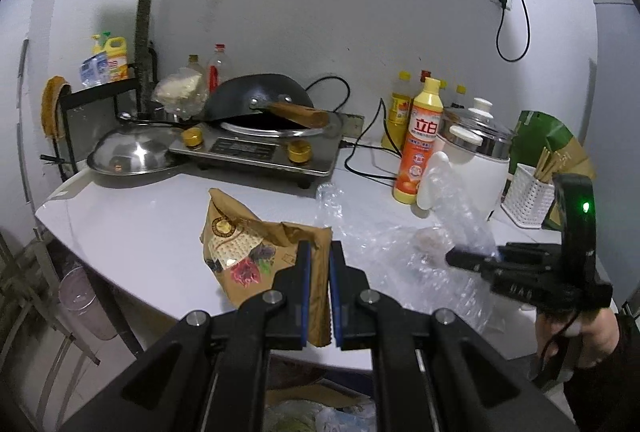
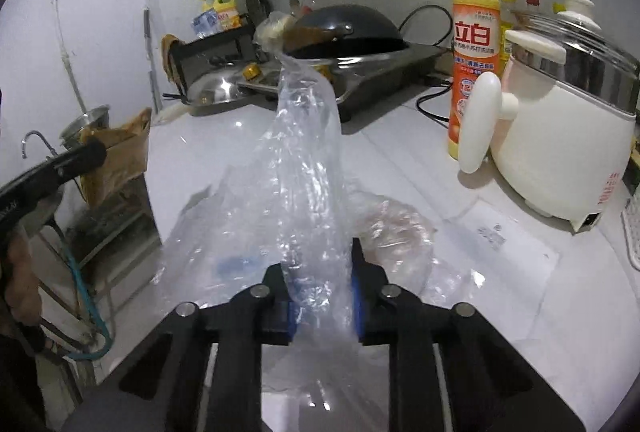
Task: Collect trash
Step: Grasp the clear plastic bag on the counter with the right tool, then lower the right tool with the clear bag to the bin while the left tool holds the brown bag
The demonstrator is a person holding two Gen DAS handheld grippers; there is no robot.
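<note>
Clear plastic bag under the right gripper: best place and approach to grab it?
Grip the bunched neck of the plastic bag, where the film gathers into one upright ridge. Come along the counter from the near edge, pads either side. The right gripper is shut on it there; the flat, spread film beside it offers no fold.

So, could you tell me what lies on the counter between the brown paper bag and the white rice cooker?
Crumpled clear plastic wrap, seen in the left wrist view.
</note>
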